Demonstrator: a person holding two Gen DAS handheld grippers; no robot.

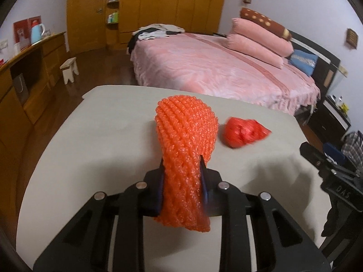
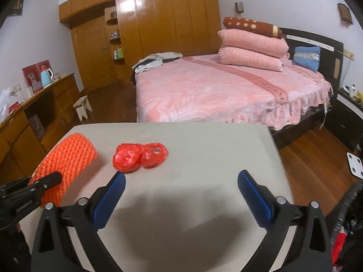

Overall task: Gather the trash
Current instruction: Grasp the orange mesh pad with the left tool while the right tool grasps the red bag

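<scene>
Clamping the orange foam net sleeve (image 1: 186,149) across its middle, left hand-held gripper (image 1: 181,172) narrow and pinching it in, far end flaring wide above the desk (image 1: 68,158) toward the left edge. Right hand-held gripper (image 2: 181,181) spread wide and empty, hovering over the near half of the desk with the red plastic bag bundle (image 2: 138,156) just ahead of its left pad.

To carry well: keep the squeeze steady, since soft foam probably slips under a loose pinch; lift the sleeve clear of the desk before swinging it away. For the red bundle, bring the open pads either side of the knotted lump, not the loose loop.

No bin or trash container in either view. Red bundle blurred from the left wrist. Lower end of the sleeve hanging below the pads, contact with the desk unclear.
</scene>
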